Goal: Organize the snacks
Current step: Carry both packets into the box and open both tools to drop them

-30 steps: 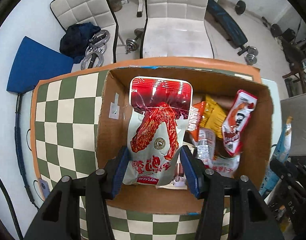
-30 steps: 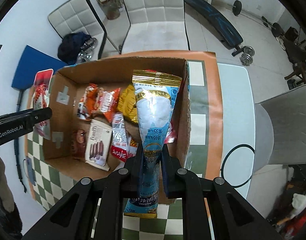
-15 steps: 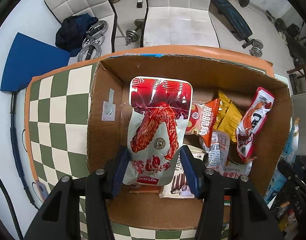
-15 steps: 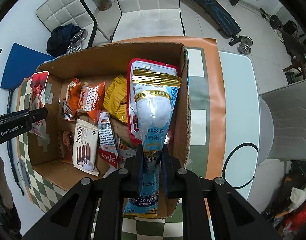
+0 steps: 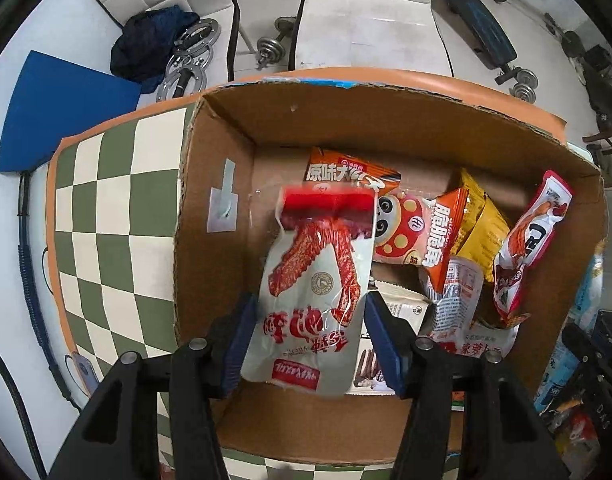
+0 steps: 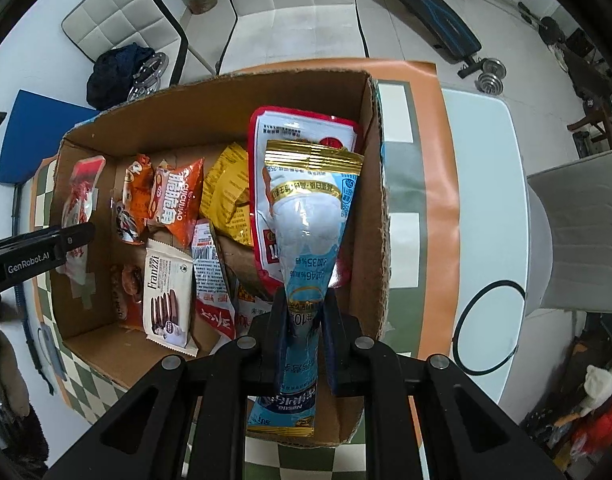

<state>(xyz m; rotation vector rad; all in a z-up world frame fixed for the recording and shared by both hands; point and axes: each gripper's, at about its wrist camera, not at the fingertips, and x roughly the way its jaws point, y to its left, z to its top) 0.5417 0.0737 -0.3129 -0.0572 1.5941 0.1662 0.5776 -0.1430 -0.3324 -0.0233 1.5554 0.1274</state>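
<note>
A cardboard box point(image 5: 213, 184) holds several snack packets on a checkered cloth. My left gripper point(image 5: 310, 332) hangs over the box's left end. A red and white chicken-wing packet point(image 5: 318, 288) sits between its blue pads, blurred at its top, and the pads look a little apart from its sides. My right gripper point(image 6: 303, 336) is shut on a blue cone-shaped ice-cream packet point(image 6: 310, 224) over the box's right end point(image 6: 376, 200). The chicken-wing packet point(image 6: 79, 200) and the left gripper's finger point(image 6: 37, 256) show in the right wrist view.
In the box lie an orange panda packet point(image 5: 418, 232), a yellow packet point(image 5: 482, 224), a red and white packet point(image 5: 534, 236) and a Franzzi biscuit packet point(image 6: 167, 292). White chairs point(image 5: 370, 12), dumbbells and a blue mat point(image 5: 61, 104) lie beyond the table.
Both grippers have moved down and forward over the box. The chicken-wing packet has dropped lower between the left pads and blurs at its top. The right gripper keeps its packet.
</note>
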